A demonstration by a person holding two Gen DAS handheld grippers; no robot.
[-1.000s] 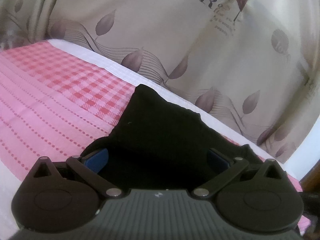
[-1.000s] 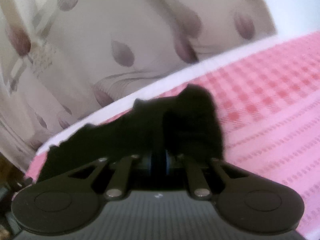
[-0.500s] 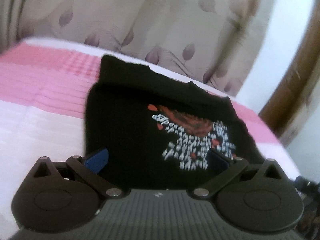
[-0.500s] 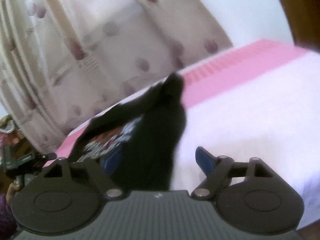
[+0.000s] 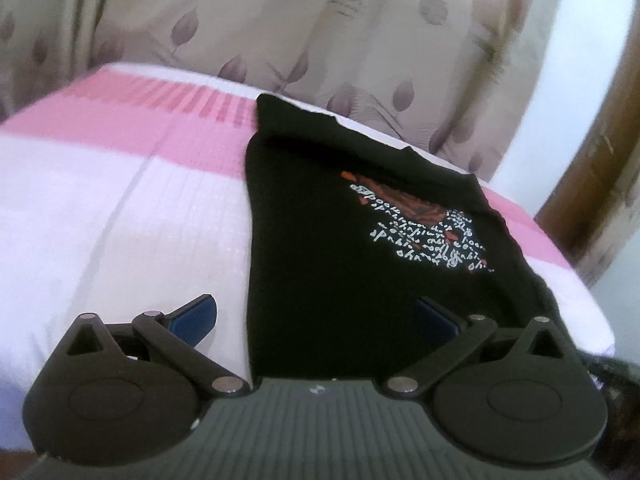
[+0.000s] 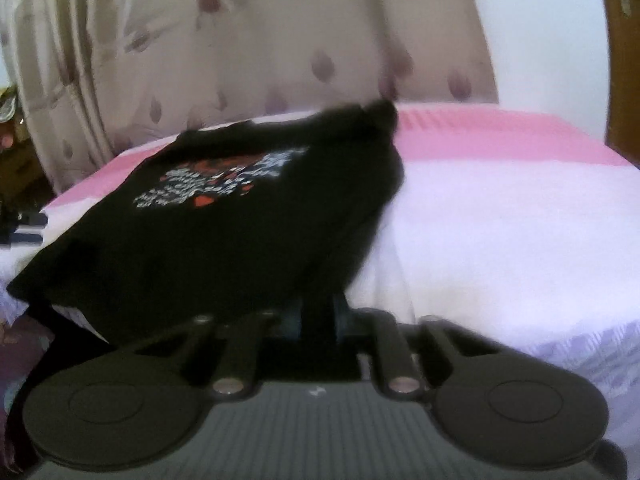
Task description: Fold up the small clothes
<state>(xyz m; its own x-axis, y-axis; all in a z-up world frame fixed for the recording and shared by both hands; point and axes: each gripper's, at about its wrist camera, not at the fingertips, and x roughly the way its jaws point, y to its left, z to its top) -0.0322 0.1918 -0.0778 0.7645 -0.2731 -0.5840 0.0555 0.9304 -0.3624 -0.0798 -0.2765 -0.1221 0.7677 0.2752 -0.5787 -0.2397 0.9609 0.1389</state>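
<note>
A small black T-shirt (image 5: 340, 240) with a red and white print lies on the pink and white bed cover (image 5: 120, 220), print up. My left gripper (image 5: 316, 316) is open above the shirt's near hem, with its blue pads spread wide. In the right wrist view the same shirt (image 6: 224, 232) lies left of centre. My right gripper (image 6: 320, 316) is shut on the shirt's near hem corner, with black cloth pinched between its pads.
A beige curtain (image 5: 280, 32) with leaf print hangs behind the bed. A brown wooden frame (image 5: 600, 184) stands at the right. The bed's near edge drops off at the right (image 5: 592, 320). Dark objects (image 6: 24, 224) sit left of the bed.
My right gripper was open half a second ago and has now shut on the shirt's hem. Both grippers have drawn back toward the near edge, and the print now shows.
</note>
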